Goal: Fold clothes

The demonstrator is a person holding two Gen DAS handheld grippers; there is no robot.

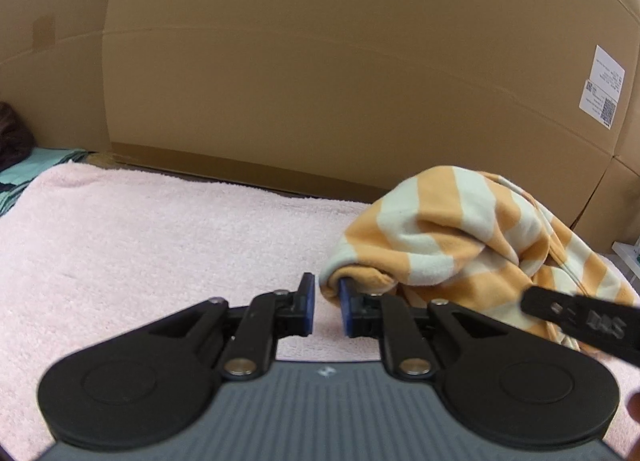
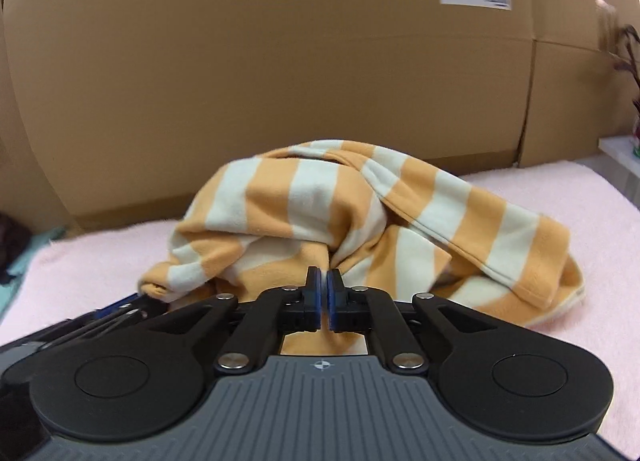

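Far off to the left of my left tongs I see a small pile of green and dark cloth, out of my way. Under everything is a soft pink towel. I think it is there so the clothes stay clean and do not slide.

My left tongs are open just a little. Nothing sits in the gap between the 2 fingers, only pink towel shows there. The right finger of this pair pokes into a rolled edge of the striped shirt, so I am hooking it, not pinching it. I think I put that finger there to find the hem.

The striped shirt is orange and white. It lies in a bunched heap on the towel, just ahead of my tongs and a bit to the right of the left pair. It is not folded at all yet.

My right tongs are squeezed nearly shut, right up against the front of the heap. I cannot tell if a thin bit of shirt is caught between the blue pads.

Behind the shirt stands a big brown cardboard box, like a wall. It keeps the shirt from sliding off the back.
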